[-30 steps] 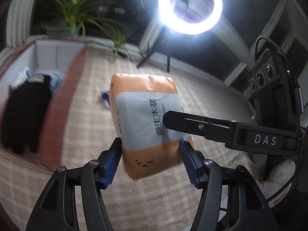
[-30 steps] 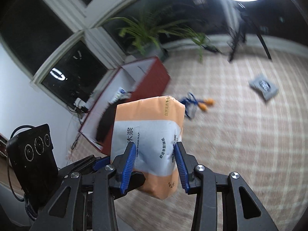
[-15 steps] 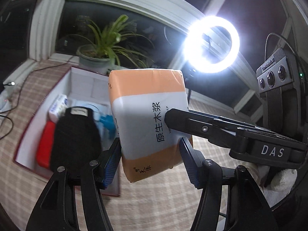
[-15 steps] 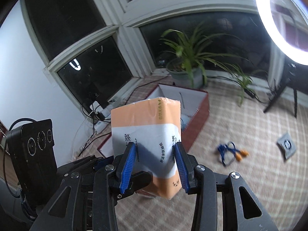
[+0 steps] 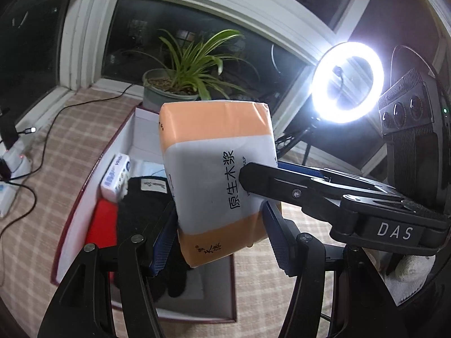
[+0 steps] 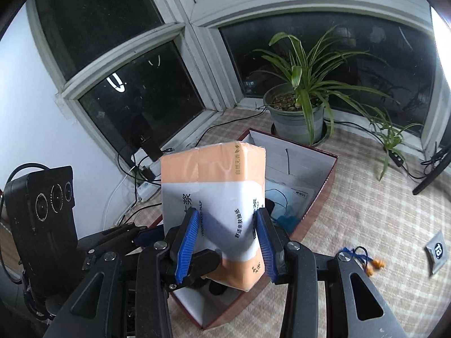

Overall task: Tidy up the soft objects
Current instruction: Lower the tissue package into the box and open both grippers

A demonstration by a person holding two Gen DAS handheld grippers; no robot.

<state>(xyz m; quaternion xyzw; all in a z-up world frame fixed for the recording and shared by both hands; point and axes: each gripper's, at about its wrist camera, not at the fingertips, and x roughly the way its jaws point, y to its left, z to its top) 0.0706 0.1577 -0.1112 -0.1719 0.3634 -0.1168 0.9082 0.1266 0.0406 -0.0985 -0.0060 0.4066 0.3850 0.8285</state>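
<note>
Both grippers are clamping one tissue pack [image 5: 217, 174] in the air: the left gripper [image 5: 217, 233] is holding its wide faces low down, near the orange bottom band, while the right gripper [image 6: 225, 242] is pinching its narrower sides, coming in crosswise from the right in the left view. The blue pads [image 6: 186, 242] are pressing into the wrapper enough to dent it, so the pack is being gripped firmly on two axes

The pack is hanging upright above the near end of the box [image 6: 324, 194], a red-walled carton with a white inside, sitting on the checked mat [image 6: 366, 211] by the window. Inside the box, a black garment [image 5: 141, 214], a small blue-and-white pack [image 5: 115, 177], something red [image 5: 101, 222] and a pale blue item [image 6: 287, 219] are already lying, so part of the sorting is looking done

Left to do, as I judge it: lowering the tissue pack into a free patch of the box, likely the bare white floor at the near end, and letting go. Out on the mat, a corded pair of earplugs [image 6: 363, 262] and a small grey sachet [image 6: 437, 250] are waiting well apart from the box; whether they belong in it I cannot tell

A plant pot [image 6: 296, 118] is standing just behind the box
</note>
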